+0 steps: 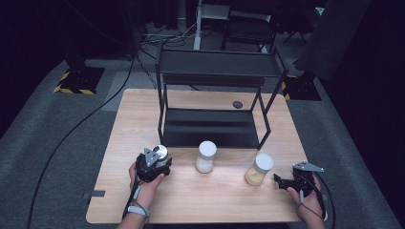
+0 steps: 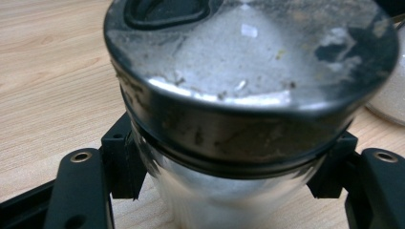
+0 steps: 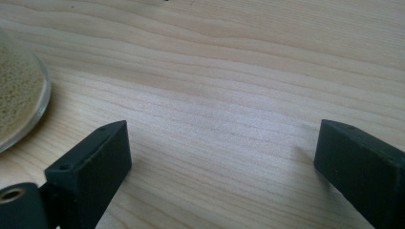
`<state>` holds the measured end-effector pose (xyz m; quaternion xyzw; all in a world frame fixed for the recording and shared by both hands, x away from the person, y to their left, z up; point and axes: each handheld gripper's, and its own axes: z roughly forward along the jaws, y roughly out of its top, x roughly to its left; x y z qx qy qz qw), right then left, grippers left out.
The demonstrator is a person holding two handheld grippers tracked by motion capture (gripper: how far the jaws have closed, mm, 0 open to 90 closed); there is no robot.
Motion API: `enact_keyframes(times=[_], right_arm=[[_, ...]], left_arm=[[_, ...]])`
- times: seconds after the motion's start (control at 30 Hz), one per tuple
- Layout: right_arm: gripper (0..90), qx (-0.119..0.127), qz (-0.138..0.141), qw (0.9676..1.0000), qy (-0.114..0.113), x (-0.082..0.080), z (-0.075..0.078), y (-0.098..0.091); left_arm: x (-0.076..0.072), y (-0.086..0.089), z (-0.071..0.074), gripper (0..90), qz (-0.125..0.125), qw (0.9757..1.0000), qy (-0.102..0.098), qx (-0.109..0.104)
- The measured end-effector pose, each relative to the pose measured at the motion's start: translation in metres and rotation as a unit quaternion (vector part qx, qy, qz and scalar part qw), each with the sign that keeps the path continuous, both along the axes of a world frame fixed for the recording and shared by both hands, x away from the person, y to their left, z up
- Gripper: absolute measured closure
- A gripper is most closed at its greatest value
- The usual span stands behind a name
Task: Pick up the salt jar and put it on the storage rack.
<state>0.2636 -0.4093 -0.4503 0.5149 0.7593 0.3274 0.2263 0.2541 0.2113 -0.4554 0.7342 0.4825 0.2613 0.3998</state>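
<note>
Tabletop: jar (image 2: 248, 95) inside left claw (image 2: 229, 167).

1. You are working in a recording studio or lab, not a home: black drapes wall off the dark space.
2. At 12 o'clock beyond your wooden table (image 1: 143, 200), cables (image 1: 143, 45) trail over grey carpet.
3. At 10 and 2 o'clock stand bases (image 1: 79, 78) edged with yellow-black hazard tape.
</note>
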Motion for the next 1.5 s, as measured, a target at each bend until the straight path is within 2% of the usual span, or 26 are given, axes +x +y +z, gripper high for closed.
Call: enact_keyframes(times=[0.33, 0.53, 0.83, 0.93, 1.03, 1.17, 1.3, 1.5], right_arm=[[5.1, 0.0, 0.0, 1.0, 0.0, 0.0, 0.0, 0.0], [5.2, 0.0, 0.001, 1.0, 0.0, 0.0, 0.0, 0.0], [5.2, -0.001, 0.001, 1.0, -0.001, 0.002, 0.0, -0.001], [5.1, 0.0, 0.001, 1.0, 0.0, 0.003, 0.0, -0.001], [5.2, 0.0, 0.001, 1.0, 0.0, 0.003, 0.0, -0.001], [5.2, 0.0, 0.001, 1.0, 0.0, 0.003, 0.0, -0.001], [5.2, 0.0, 0.001, 1.0, 0.0, 0.003, 0.0, -0.001], [5.2, 0.001, 0.0, 1.0, 0.0, 0.004, 0.0, -0.001]], left_arm=[[0.006, 0.001, 0.012, 30.4, -0.027, 0.9995, 0.017, 0.004], [0.007, 0.0, 0.023, 30.4, -0.029, 0.9995, 0.011, -0.007], [0.011, -0.003, 0.045, 30.4, -0.042, 0.9991, 0.0, -0.008], [0.016, -0.005, 0.057, 30.4, -0.051, 0.9987, -0.004, -0.009], [0.021, -0.007, 0.063, 30.4, -0.053, 0.9985, -0.004, -0.015], [0.028, -0.011, 0.073, 30.4, -0.064, 0.9979, -0.005, -0.007], [0.034, -0.012, 0.079, 30.4, -0.07, 0.9974, -0.005, -0.014], [0.051, -0.015, 0.09, 30.4, -0.077, 0.9968, -0.01, -0.02]])
